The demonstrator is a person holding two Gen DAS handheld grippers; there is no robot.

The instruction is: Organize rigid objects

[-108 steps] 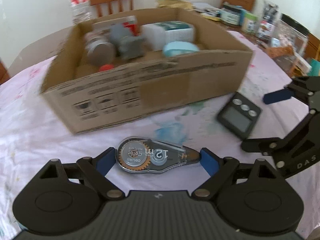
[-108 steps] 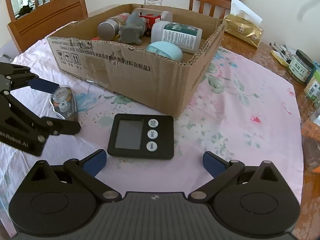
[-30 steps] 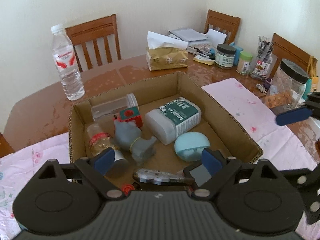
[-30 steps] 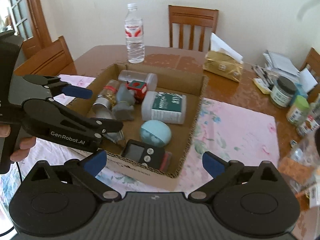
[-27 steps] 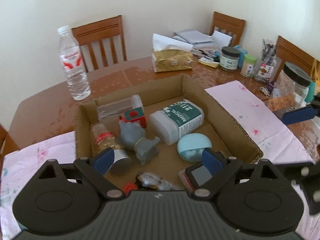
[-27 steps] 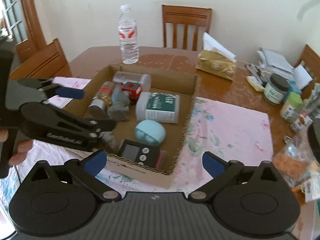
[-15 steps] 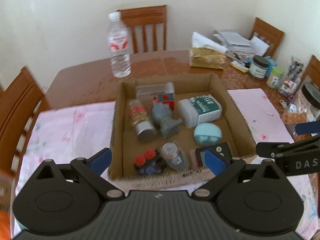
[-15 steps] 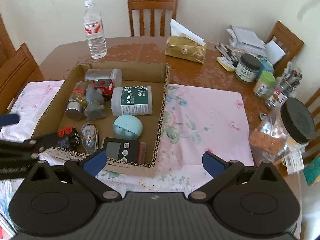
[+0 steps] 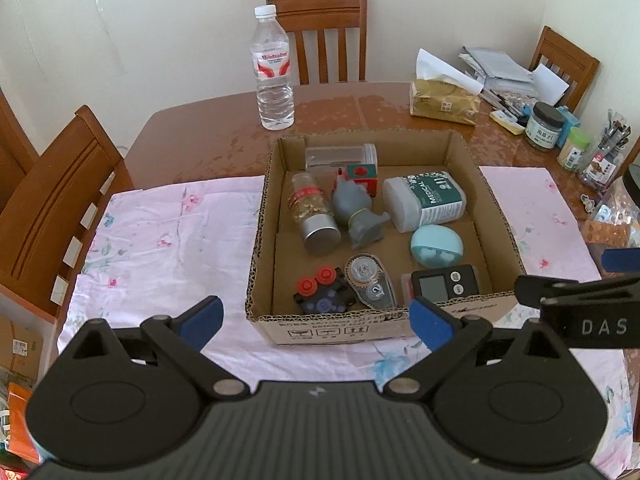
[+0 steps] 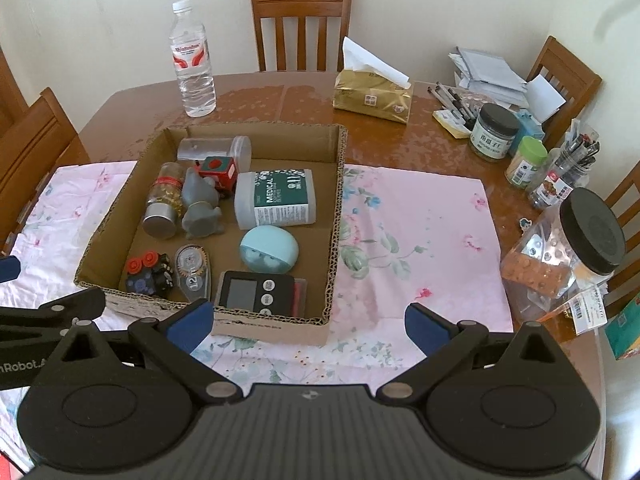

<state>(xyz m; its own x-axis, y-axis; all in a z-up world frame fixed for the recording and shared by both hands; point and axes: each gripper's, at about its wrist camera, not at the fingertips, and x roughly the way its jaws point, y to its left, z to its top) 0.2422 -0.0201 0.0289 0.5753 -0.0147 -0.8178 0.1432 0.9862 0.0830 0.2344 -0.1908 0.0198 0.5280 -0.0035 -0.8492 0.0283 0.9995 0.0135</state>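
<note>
Left wrist view: the left hand-held gripper (image 9: 316,318) is held wide open and empty above the pink cloth (image 9: 168,248) on the desk (image 9: 208,128). At 12 o'clock, the cardboard box (image 9: 384,326) is seen, with the correction tape (image 9: 370,280) and the black timer (image 9: 444,284) laid along its near wall. Further in, the teal case (image 9: 436,246), grey figure (image 9: 356,216) and medical bottle (image 9: 426,202) are seen. At 3 o'clock, the right hand-held gripper (image 10: 306,324) is likewise spread wide, nothing gripped. A water bottle (image 9: 274,68) is stood beyond the box.
</note>
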